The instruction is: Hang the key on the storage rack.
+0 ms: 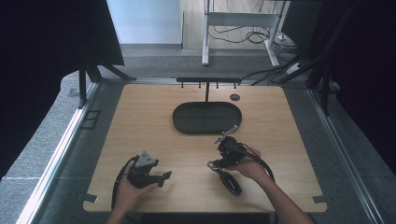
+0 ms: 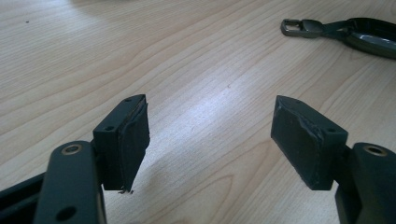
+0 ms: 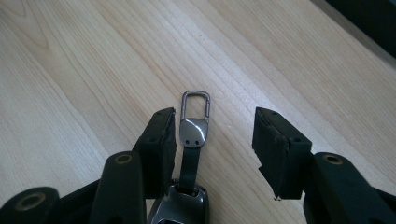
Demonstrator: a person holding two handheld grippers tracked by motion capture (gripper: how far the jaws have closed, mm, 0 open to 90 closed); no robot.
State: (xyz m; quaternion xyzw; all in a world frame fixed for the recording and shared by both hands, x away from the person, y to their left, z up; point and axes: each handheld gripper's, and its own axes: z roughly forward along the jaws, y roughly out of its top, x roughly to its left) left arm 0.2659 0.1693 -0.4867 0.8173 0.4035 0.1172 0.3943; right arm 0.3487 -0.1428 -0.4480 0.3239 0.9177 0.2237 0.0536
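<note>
Black key fob [image 3: 180, 207] — short strap, metal clasp [image 3: 195, 106] — flat on table [image 3: 70, 70].

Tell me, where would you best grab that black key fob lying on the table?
Probably by the narrow strap between the key fob body and its metal clip. It lies flat, already between the right hand-held gripper's open jaws, so come straight down and close across it.

Under the left gripper [image 2: 210, 126] and the right gripper [image 3: 215, 123]: pale wooden table [image 1: 140, 121]. Near the right gripper, farther up the table: black oval tray [image 1: 180, 122], lying flat. Past the tray, at the far edge: black rack [image 1: 208, 80] with small hooks on a thin post, round grommet [image 1: 235, 97] just beside. Well beyond both grippers: white desk frame [image 1: 240, 18], tangled cables [image 1: 252, 37], grey carpet [image 1: 42, 140]. Off to either flank: black curtains [image 1: 46, 46].
</note>
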